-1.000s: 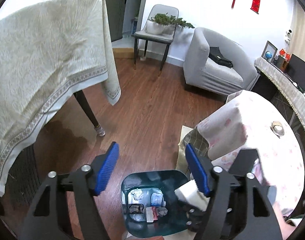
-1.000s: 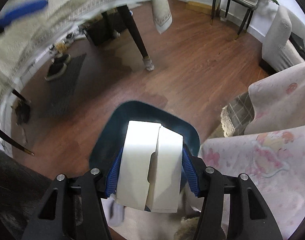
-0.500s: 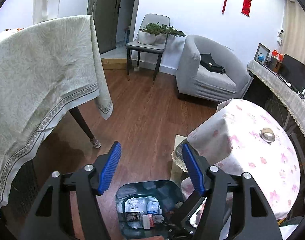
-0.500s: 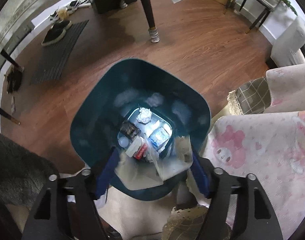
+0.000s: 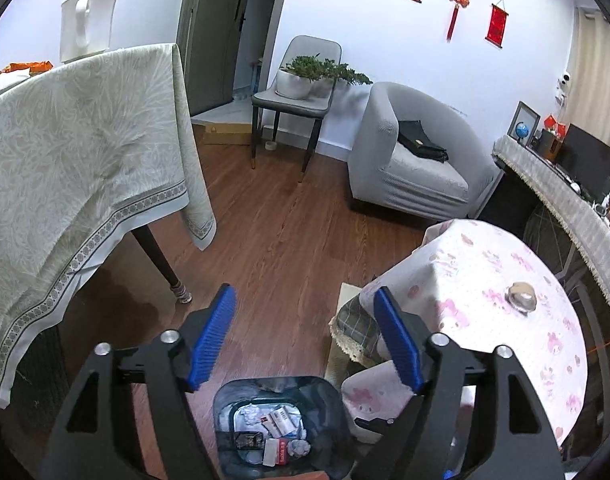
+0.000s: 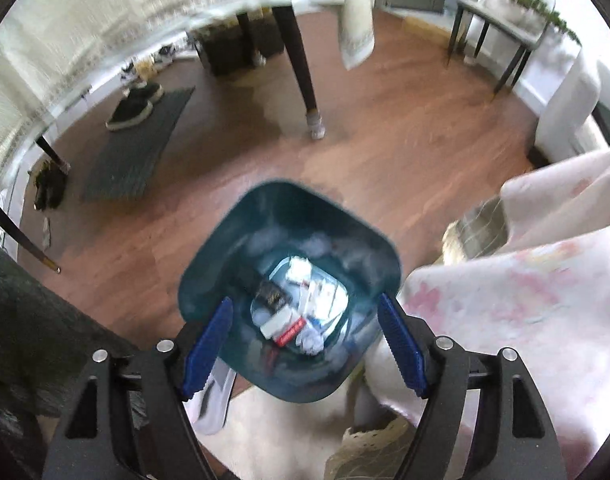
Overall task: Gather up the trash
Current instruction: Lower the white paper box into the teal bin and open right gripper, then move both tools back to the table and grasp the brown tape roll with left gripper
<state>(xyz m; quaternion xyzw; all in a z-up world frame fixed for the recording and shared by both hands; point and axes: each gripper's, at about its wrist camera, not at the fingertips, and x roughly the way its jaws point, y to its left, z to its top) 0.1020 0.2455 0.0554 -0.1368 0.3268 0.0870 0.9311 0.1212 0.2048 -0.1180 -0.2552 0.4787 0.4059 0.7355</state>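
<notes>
A dark teal trash bin (image 6: 225, 264) stands on the wood floor beside the pink-clothed table; its bottom holds crumpled paper, small boxes and wrappers (image 6: 297, 312). My right gripper (image 6: 305, 328) hovers above the bin's near rim, open, with nothing between its blue pads. In the left wrist view the same bin (image 5: 329, 408) sits low in the picture. My left gripper (image 5: 307, 320) hangs above and beyond the bin, its jaws opening and empty.
A table with a pale green cloth (image 5: 65, 168) fills the left; its dark leg (image 5: 161, 264) stands near the bin. A round table with a pink cloth (image 5: 505, 300) is on the right. A grey armchair (image 5: 409, 160) and a chair bearing a plant (image 5: 305, 80) stand beyond.
The white folded carton that my right gripper held has dropped into the bin, and those jaws spread apart. My left gripper rose, so the bin sank lower in its view.
</notes>
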